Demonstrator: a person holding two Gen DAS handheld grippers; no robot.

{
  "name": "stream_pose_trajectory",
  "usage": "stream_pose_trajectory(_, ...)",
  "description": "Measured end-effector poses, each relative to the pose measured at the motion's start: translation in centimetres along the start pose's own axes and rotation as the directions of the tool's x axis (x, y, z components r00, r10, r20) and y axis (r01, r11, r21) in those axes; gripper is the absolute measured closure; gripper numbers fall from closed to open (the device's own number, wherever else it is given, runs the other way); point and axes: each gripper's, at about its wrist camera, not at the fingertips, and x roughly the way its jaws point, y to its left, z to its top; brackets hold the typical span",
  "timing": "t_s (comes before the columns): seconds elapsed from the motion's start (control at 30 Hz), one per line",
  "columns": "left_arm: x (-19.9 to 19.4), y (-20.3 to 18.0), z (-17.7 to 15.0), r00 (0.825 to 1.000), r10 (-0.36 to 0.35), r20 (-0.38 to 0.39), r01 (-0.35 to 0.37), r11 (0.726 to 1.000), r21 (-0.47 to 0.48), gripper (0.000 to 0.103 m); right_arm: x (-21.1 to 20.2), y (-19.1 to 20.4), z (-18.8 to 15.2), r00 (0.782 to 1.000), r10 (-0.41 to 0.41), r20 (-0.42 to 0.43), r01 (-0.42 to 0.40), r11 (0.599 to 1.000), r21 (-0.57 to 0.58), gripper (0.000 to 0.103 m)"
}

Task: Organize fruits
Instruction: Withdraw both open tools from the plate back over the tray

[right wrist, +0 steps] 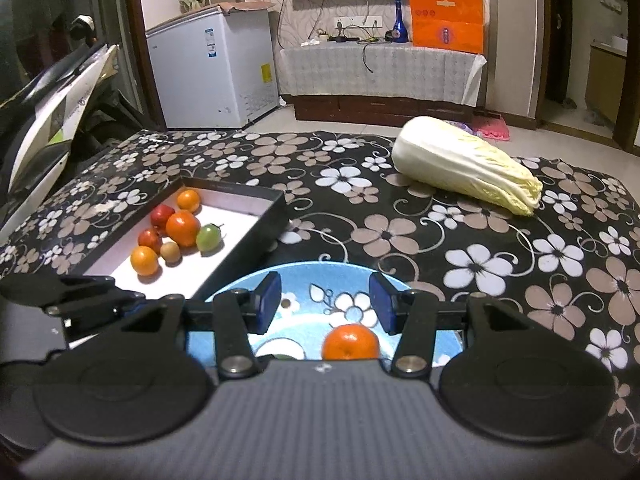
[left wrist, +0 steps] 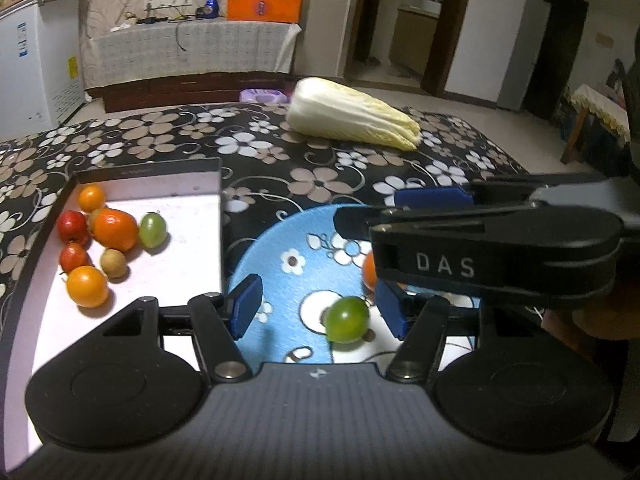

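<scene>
Fruit is sitting in two places in the left wrist view: a round blue plate with a white flower pattern is lying on the black tablecloth with beige and white flowers, and just to its left a shallow black box with a white floor is holding seven small fruits, among them a large orange tomato-like fruit and a pale green one. The left gripper is hovering over the plate with its blue pads standing wide apart, and a round green fruit is lying on the plate between them, touching neither. The right gripper is reaching in from the right across the plate, blocking most of a round orange fruit behind its black body; from here its blue pads seem parted. A pale napa cabbage is lying on the cloth beyond the plate. In the right wrist view, the right gripper is hanging over the plate with its pads spread wide and gripping nothing, while the orange fruit is resting on the plate just below the gap. The box is sitting to the left, the cabbage far right, and a white chest freezer is standing on the floor behind.
</scene>
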Motion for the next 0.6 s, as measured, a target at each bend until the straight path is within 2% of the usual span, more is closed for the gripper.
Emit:
stream_pose_trajectory(0.4, -1.9, 2.5, 0.5, 0.999, 0.034, 0.035, -0.033, 0.999, -0.040, 0.035, 0.6, 1.9, 0.7, 1.000, 0.021, 0.023, -0.021, 1.000, -0.012, 0.052)
stream_pose_trajectory(0.6, -2.5, 4.0, 0.6, 0.996, 0.077, 0.043, -0.074, 0.995, -0.071, 0.035, 0.7, 2.8, 1.2, 0.998, 0.038, 0.046, -0.037, 0.999, -0.014, 0.052)
